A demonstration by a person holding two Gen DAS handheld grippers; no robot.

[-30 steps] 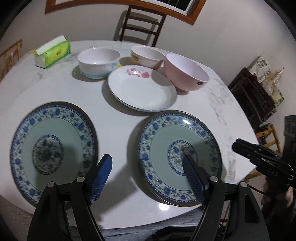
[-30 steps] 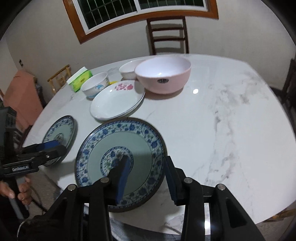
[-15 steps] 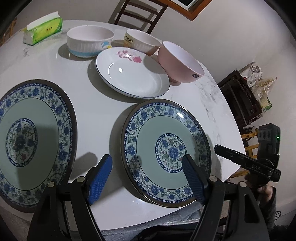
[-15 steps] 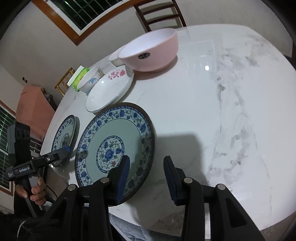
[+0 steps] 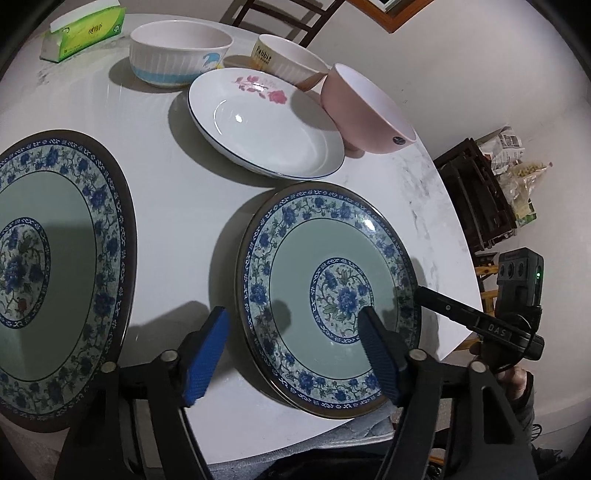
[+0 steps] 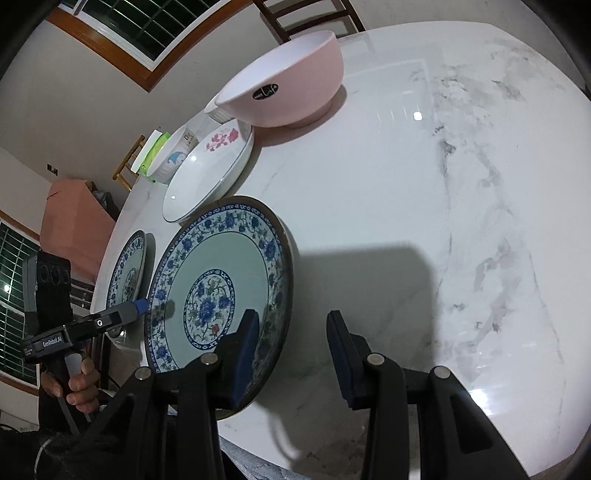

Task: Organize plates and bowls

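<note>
Green tissue box [image 5: 83, 31] label: left wrist view only.

You're in a home dining room: a round marble table [image 6: 424, 192] set with plates [image 5: 328, 302] and bowls [image 5: 365, 107], a tissue box [image 5: 85, 31] at its far edge, wooden chairs [image 5: 280, 14] beyond, and a wood-framed barred window [image 6: 147, 33].

2 blue-floral green-centre plates [image 5: 325, 295] [image 5: 55, 266] flat, lower frame; white rose plate [image 5: 266, 125], pink bowl [image 5: 369, 110], 2 white ribbed bowls [image 5: 177, 55] [image 5: 288, 61] upright, top.
</note>
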